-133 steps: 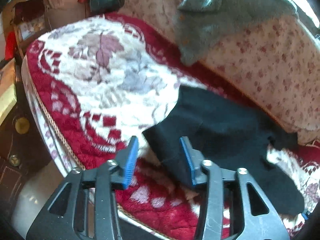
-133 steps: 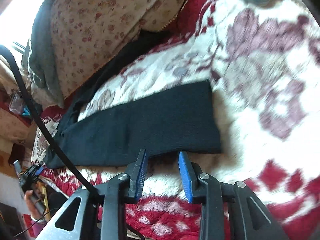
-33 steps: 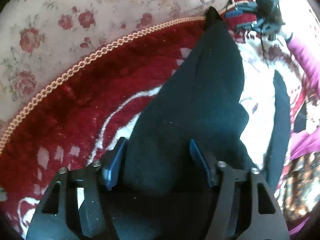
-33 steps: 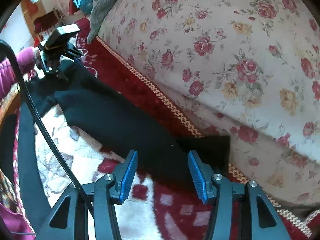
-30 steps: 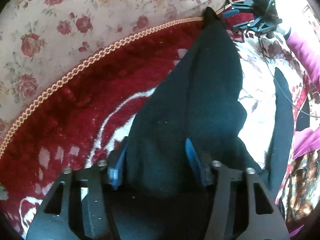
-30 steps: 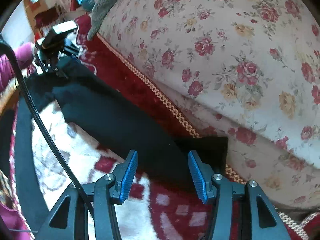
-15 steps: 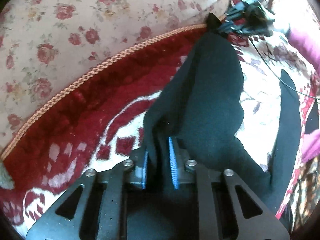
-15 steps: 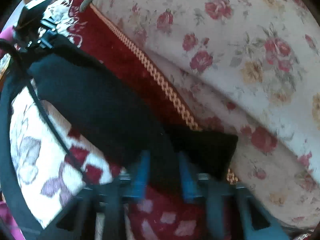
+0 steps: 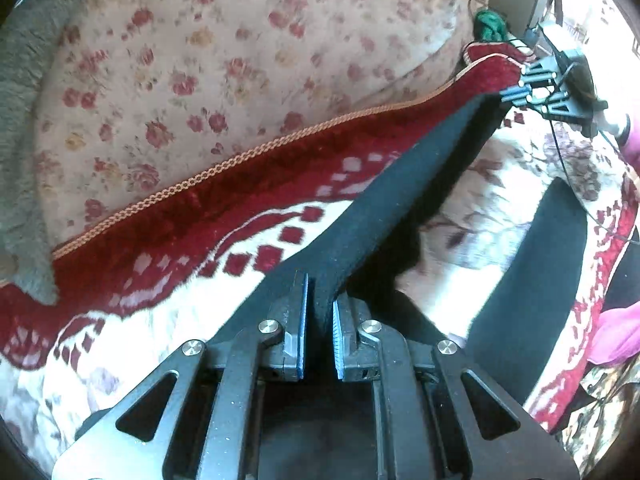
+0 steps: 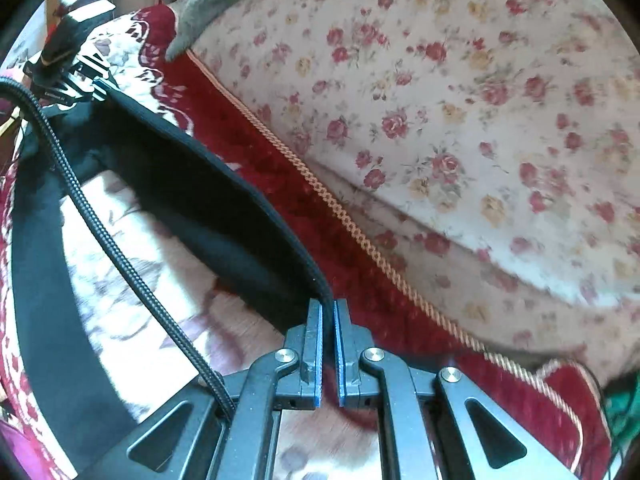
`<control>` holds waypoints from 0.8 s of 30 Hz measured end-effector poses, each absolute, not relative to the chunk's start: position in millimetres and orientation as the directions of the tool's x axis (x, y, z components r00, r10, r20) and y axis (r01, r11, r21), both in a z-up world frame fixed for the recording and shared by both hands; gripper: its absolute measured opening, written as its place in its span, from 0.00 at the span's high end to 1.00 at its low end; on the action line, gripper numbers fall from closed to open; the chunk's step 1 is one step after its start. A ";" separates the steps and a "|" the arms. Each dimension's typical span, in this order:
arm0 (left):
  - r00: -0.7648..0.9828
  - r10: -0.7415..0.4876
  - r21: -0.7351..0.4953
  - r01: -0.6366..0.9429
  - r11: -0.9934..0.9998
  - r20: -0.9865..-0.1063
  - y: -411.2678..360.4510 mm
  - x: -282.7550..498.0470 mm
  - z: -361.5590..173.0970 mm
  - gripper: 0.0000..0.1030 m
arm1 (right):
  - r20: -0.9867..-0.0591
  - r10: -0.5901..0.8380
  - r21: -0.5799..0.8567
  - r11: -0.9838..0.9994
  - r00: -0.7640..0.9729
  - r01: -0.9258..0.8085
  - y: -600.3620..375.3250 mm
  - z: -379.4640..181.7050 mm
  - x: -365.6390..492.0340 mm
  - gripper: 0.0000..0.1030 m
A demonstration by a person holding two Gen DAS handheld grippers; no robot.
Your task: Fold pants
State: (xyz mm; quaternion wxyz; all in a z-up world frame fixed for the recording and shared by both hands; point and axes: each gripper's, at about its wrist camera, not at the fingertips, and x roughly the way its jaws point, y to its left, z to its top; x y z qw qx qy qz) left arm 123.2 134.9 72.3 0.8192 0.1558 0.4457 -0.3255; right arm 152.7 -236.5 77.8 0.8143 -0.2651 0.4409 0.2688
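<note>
Pants' [image 10: 52, 320] lower leg beyond frame edge

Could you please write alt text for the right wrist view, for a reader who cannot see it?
The right gripper pinches one end of a black pant leg, which stretches taut and lifted up-left to the left gripper. Below lies a red and cream patterned blanket, with a rose-print quilt to the right.

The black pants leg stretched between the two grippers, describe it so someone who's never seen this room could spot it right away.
Find the red and cream patterned blanket below the rose-print cushion. Above it runs the black pants leg, lifted and pulled taut. Unlike the other black leg lying flat, it is pinched by the left gripper and the right gripper.
</note>
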 end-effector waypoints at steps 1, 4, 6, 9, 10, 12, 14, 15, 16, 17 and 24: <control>0.400 -0.402 -0.037 0.669 0.742 -0.823 136.3 113.3 76.6 0.91 | -0.858 0.205 -0.193 0.721 0.471 -0.666 -235.4 80.2 144.3 0.96; 0.428 -0.402 -0.018 0.666 0.746 -0.809 138.0 85.0 83.0 0.91 | -0.852 0.219 -0.176 0.735 0.475 -0.655 -242.5 88.0 109.1 0.96; 0.430 -0.414 -0.027 0.666 0.745 -0.802 140.0 66.2 85.7 0.91 | -0.845 0.229 -0.169 0.743 0.483 -0.648 -245.3 92.5 85.3 0.96; 0.439 -0.423 -0.020 0.675 0.738 -0.793 141.9 30.6 87.9 0.91 | -0.843 0.233 -0.165 0.745 0.485 -0.646 -247.7 93.3 47.0 0.96; 0.438 -0.426 -0.021 0.678 0.735 -0.792 142.9 22.8 88.0 0.91 | -0.843 0.232 -0.170 0.741 0.485 -0.650 -246.8 92.1 32.4 0.96; 0.439 -0.428 -0.024 0.676 0.737 -0.790 144.7 7.5 87.9 0.91 | -0.844 0.236 -0.161 0.745 0.481 -0.647 -247.4 88.8 10.6 0.96; 0.437 -0.428 -0.034 0.667 0.745 -0.791 148.0 -6.9 88.6 0.91 | -0.845 0.243 -0.145 0.752 0.476 -0.643 -248.2 84.2 -10.7 0.96; 0.441 -0.424 -0.032 0.662 0.749 -0.791 149.4 -12.0 89.5 0.91 | -0.845 0.247 -0.138 0.757 0.475 -0.639 -249.0 82.7 -18.6 0.96; 0.439 -0.427 -0.047 0.652 0.757 -0.790 151.5 -19.1 90.3 0.91 | -0.845 0.254 -0.124 0.764 0.472 -0.633 -250.0 80.8 -28.9 0.96; 0.434 -0.430 -0.063 0.642 0.764 -0.792 153.0 -21.8 89.6 0.91 | -0.844 0.259 -0.114 0.769 0.470 -0.629 -250.4 79.7 -35.7 0.96; 0.422 -0.384 -0.121 0.529 0.840 -0.821 155.6 -43.4 62.0 0.91 | -0.851 0.279 -0.055 0.796 0.446 -0.603 -251.8 52.2 -75.7 0.95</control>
